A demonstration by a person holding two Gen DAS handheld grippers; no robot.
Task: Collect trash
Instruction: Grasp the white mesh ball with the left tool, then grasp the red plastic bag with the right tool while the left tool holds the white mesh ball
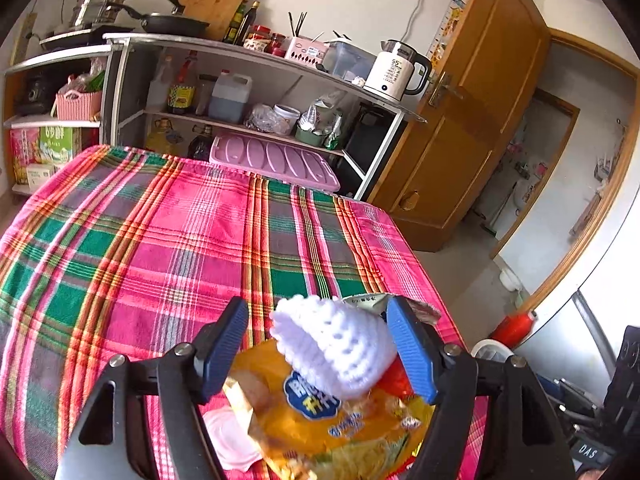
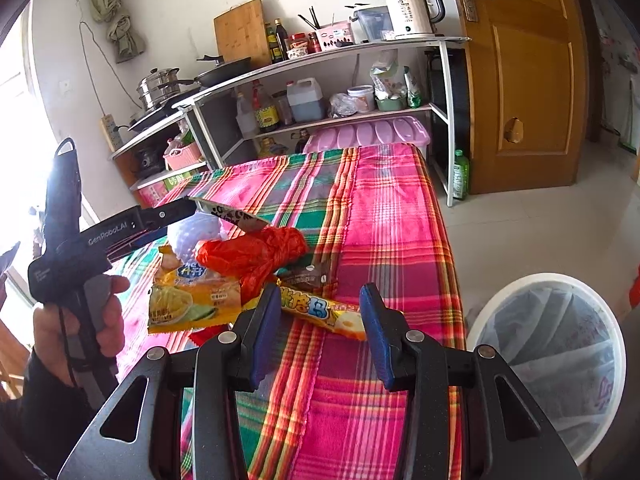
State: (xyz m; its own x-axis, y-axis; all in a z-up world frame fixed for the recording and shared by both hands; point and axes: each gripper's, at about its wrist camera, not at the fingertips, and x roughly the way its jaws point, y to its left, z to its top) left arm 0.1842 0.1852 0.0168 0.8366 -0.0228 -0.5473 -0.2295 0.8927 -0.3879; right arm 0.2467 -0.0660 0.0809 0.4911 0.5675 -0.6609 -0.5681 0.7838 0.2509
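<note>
A pile of trash lies on the plaid tablecloth [image 2: 380, 216]: a white foam fruit net [image 1: 336, 344], a yellow snack bag [image 1: 320, 428], a red plastic bag [image 2: 256, 256], a brown wrapper [image 2: 308, 276], a yellow bar wrapper [image 2: 320, 308] and a silver wrapper [image 2: 236, 214]. My left gripper [image 1: 320, 344] is open, jaws either side of the foam net above the yellow bag; it also shows in the right wrist view [image 2: 176, 220]. My right gripper [image 2: 316, 320] is open, just before the yellow bar wrapper. A white bin [image 2: 552, 360] with a liner stands right of the table.
A metal shelf unit [image 2: 320, 56] with bottles, pans and a kettle [image 2: 412, 8] stands behind the table. A pink crate lid [image 1: 276, 160] sits at the table's far edge. A wooden door [image 2: 532, 80] is at right. A red object [image 1: 516, 326] lies on the floor.
</note>
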